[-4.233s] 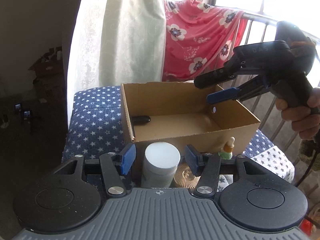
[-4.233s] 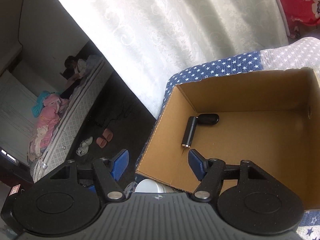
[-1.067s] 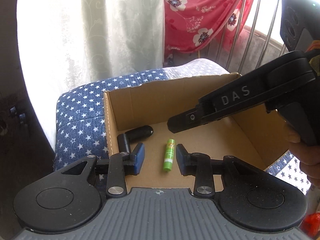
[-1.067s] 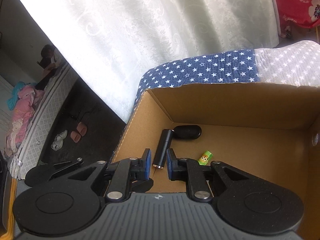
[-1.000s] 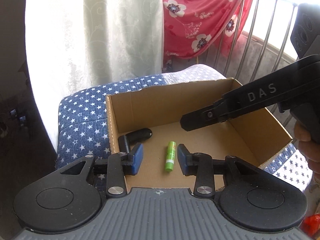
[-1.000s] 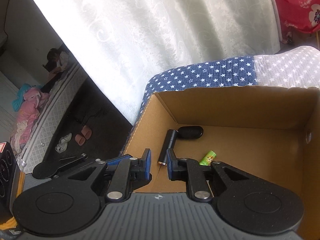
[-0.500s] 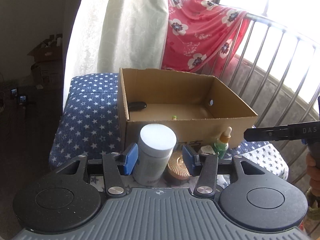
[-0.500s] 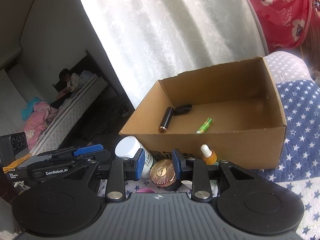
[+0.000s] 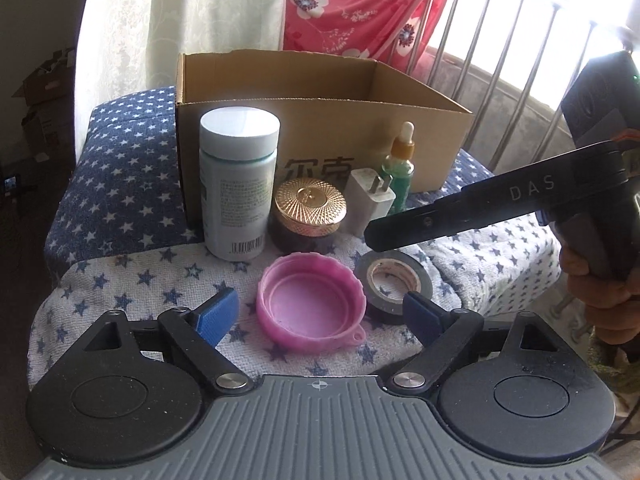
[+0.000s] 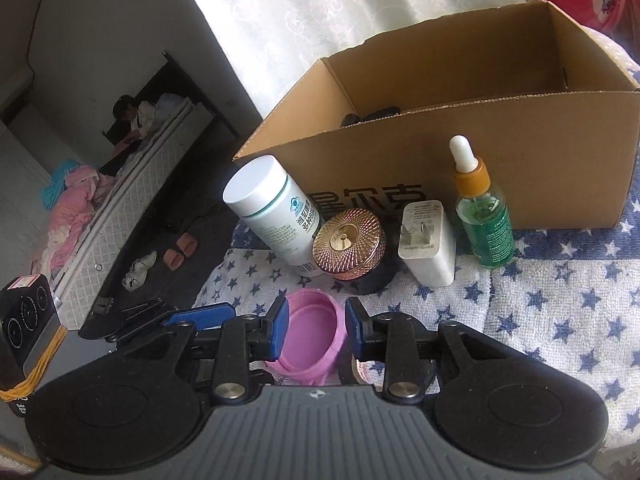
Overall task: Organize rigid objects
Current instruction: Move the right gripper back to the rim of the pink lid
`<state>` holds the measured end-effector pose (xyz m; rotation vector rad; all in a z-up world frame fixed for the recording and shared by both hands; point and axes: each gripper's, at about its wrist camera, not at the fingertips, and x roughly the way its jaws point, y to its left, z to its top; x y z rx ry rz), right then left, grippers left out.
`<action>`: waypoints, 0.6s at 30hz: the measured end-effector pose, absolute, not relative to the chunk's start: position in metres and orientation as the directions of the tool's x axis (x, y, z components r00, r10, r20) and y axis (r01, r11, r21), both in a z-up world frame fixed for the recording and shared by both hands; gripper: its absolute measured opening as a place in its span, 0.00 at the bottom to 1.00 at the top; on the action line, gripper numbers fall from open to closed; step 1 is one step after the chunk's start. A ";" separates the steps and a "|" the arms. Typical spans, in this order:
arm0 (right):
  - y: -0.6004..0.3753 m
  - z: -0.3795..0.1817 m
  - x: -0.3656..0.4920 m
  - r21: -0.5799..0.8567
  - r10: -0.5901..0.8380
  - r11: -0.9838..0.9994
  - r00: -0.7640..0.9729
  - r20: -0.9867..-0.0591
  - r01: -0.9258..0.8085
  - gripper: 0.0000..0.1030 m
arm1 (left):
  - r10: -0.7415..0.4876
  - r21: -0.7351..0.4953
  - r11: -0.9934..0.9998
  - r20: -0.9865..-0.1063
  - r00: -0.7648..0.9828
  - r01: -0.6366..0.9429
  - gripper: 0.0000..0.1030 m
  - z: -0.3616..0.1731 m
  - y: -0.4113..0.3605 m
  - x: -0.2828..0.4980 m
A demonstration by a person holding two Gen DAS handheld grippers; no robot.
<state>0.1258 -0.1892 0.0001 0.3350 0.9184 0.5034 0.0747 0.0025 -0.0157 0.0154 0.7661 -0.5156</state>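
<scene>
A pink cap (image 9: 310, 300) lies open side up on the star cloth, between the fingers of my left gripper (image 9: 318, 313), whose jaws are opening wide and do not touch it. A black tape roll (image 9: 394, 280) lies right of the cap. My right gripper (image 10: 316, 330) hovers over the same pink cap (image 10: 308, 332), pads a little apart and pressing on nothing. Behind stand a white bottle (image 9: 238, 184), a gold-lidded jar (image 9: 310, 208), a white charger plug (image 9: 370, 200) and a green dropper bottle (image 9: 400, 160), all before the cardboard box (image 9: 320, 120).
The cardboard box (image 10: 480, 152) holds dark items (image 10: 376, 114) at its far left corner. A hand (image 9: 600, 284) holds the right gripper (image 9: 480, 208) at the right. Metal railing (image 9: 500, 80) and a red flowered cloth (image 9: 352, 4) stand behind. The cloth's edge drops off at the left.
Both grippers pulled back from over the box and sank toward the cloth in front of it. The left jaws spread wide. The right pads parted slightly.
</scene>
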 end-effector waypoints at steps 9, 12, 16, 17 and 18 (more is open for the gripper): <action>-0.159 -0.005 0.136 0.314 0.477 0.868 0.473 -0.741 -0.384 0.32 | -0.319 -0.035 0.907 -0.708 0.630 0.419 0.92 -0.031 -0.017 0.079; -0.154 -0.008 0.140 0.274 0.454 0.872 0.464 -0.761 -0.405 0.31 | -0.297 -0.017 0.911 -0.722 0.625 0.413 0.90 -0.035 -0.022 0.083; -0.152 -0.013 0.143 0.256 0.441 0.872 0.445 -0.779 -0.416 0.29 | -0.281 -0.011 0.914 -0.738 0.613 0.405 0.81 -0.040 -0.026 0.086; -0.153 -0.015 0.143 0.254 0.440 0.871 0.438 -0.784 -0.421 0.29 | -0.275 -0.008 0.915 -0.741 0.612 0.402 0.79 -0.041 -0.027 0.086; -0.152 -0.017 0.143 0.251 0.438 0.870 0.432 -0.788 -0.425 0.27 | -0.270 -0.006 0.917 -0.745 0.610 0.399 0.76 -0.043 -0.029 0.087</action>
